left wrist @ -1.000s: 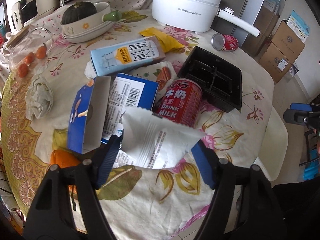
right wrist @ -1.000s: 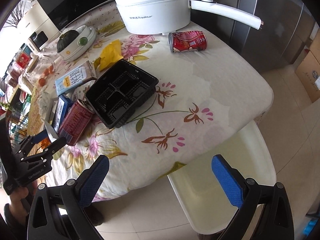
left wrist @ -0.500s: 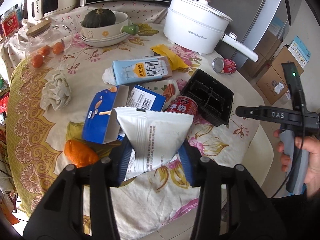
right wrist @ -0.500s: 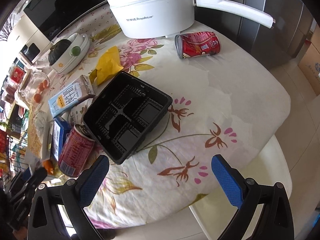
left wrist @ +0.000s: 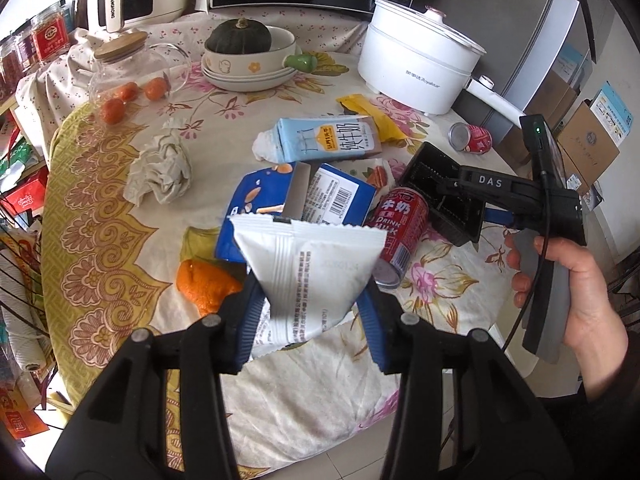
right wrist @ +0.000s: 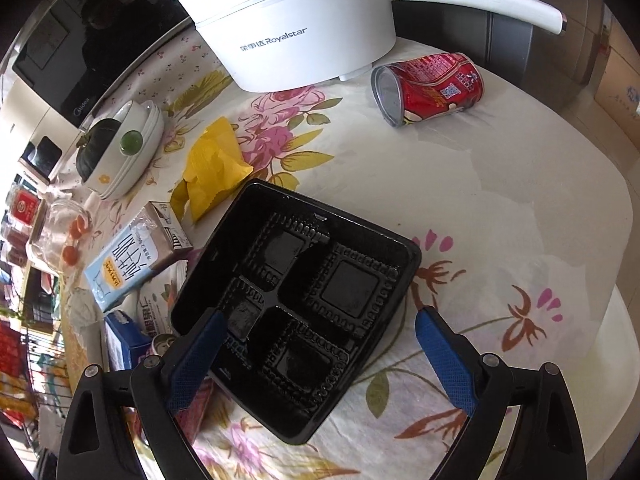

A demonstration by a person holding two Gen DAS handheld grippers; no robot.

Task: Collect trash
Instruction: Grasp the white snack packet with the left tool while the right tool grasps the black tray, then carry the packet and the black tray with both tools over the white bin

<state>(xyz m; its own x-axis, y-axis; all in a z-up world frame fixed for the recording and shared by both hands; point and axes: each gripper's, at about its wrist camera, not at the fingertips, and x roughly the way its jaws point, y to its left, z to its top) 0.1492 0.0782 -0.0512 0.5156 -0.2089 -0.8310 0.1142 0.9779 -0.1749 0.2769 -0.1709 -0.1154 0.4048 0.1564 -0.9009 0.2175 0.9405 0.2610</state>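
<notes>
My left gripper (left wrist: 310, 304) is shut on a white snack wrapper (left wrist: 316, 264) and holds it up above the flowered tablecloth. Beneath it lie a blue box (left wrist: 272, 200), an orange peel (left wrist: 204, 284), a red milk can (left wrist: 400, 224), a milk carton (left wrist: 328, 142) and a crumpled tissue (left wrist: 160, 168). My right gripper (right wrist: 320, 320) hangs over a black plastic tray (right wrist: 304, 300). Its jaws are closing, wide on either side of the tray's near part, and the pads do not press on it. A second red can (right wrist: 428, 84) and a yellow wrapper (right wrist: 212, 164) lie farther back.
A white electric pot (right wrist: 288, 20) with a long handle stands at the back, beside a bowl holding a dark squash (left wrist: 248, 60) and a glass jar (left wrist: 128, 76). The table edge curves off at the right above a pale stool (right wrist: 624, 360). Cardboard boxes (left wrist: 588, 140) stand on the floor.
My left gripper closed on the white wrapper and lifted it off the pile. My right gripper came in and down from beyond the table edge to over the black tray, its jaws narrowing.
</notes>
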